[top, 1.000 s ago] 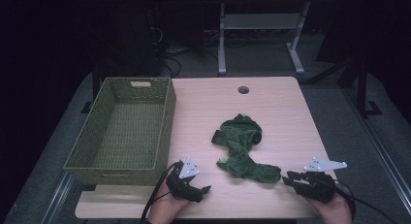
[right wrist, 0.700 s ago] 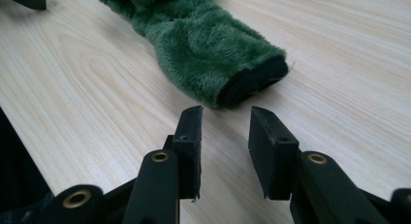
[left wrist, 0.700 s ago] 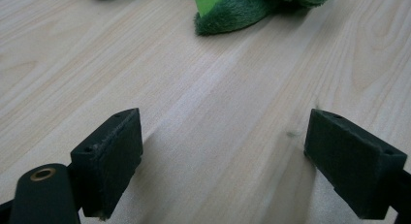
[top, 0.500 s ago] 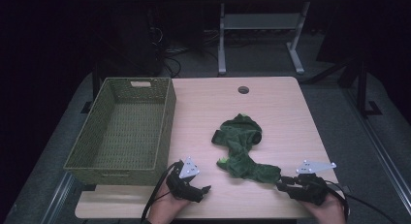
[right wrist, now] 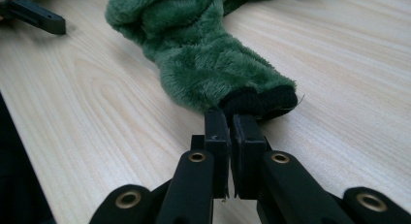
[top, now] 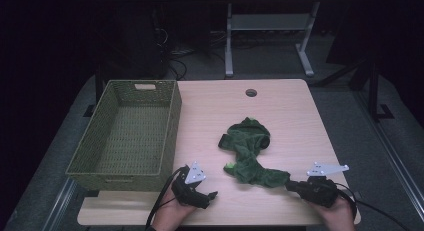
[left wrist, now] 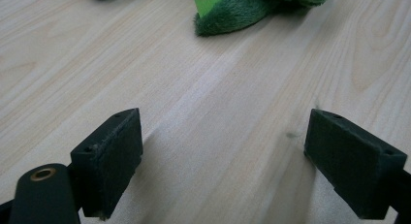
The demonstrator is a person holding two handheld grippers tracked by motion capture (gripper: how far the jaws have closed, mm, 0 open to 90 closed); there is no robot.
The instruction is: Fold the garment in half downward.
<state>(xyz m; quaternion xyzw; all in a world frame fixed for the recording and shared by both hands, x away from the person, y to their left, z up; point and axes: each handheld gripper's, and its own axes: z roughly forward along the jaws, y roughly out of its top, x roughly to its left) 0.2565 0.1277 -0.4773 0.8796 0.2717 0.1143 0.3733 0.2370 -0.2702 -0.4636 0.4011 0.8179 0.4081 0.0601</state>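
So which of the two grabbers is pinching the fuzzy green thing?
The right gripper: its jaws are shut on the black cuff of the green fuzzy garment. The left gripper is wide open over bare table.

Basket [top: 125, 136] walls off table's left

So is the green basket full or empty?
Empty. The high view looks straight down into the basket, and its woven floor is bare; the fuzzy green garment lies out on the table beside it.
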